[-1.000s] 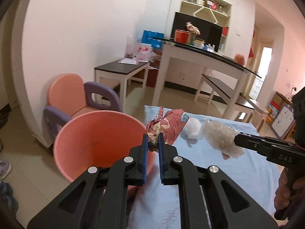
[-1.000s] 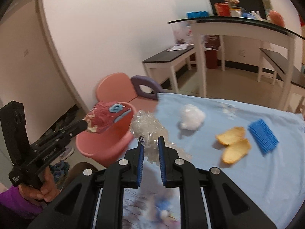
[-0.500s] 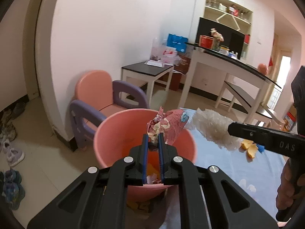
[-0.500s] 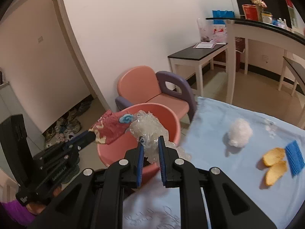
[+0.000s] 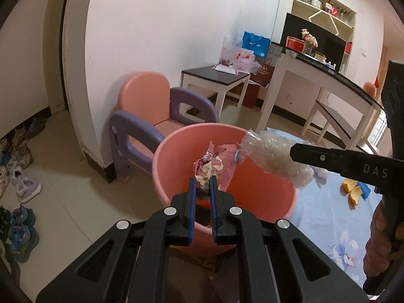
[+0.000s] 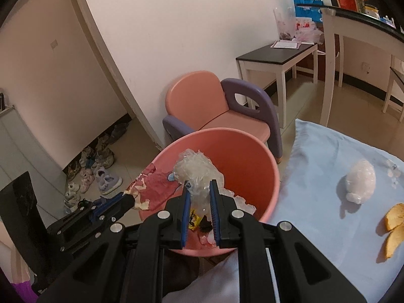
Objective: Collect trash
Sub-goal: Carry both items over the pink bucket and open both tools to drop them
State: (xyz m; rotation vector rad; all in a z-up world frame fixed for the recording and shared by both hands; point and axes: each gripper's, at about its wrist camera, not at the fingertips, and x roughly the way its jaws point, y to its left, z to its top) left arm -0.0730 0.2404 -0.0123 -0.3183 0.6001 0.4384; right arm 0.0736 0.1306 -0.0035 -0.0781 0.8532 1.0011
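Much of the pink bin's [image 6: 255, 161] floor is hidden behind both tools; at 6 o'clock inside lie a yellow wrapper [image 6: 193, 221] and dark scraps. The left gripper [image 5: 202, 180] pinches a crumpled red wrapper [image 5: 222, 161] over the bin. The right gripper [image 6: 198, 189] clamps clear plastic film [image 6: 197, 171] above it.
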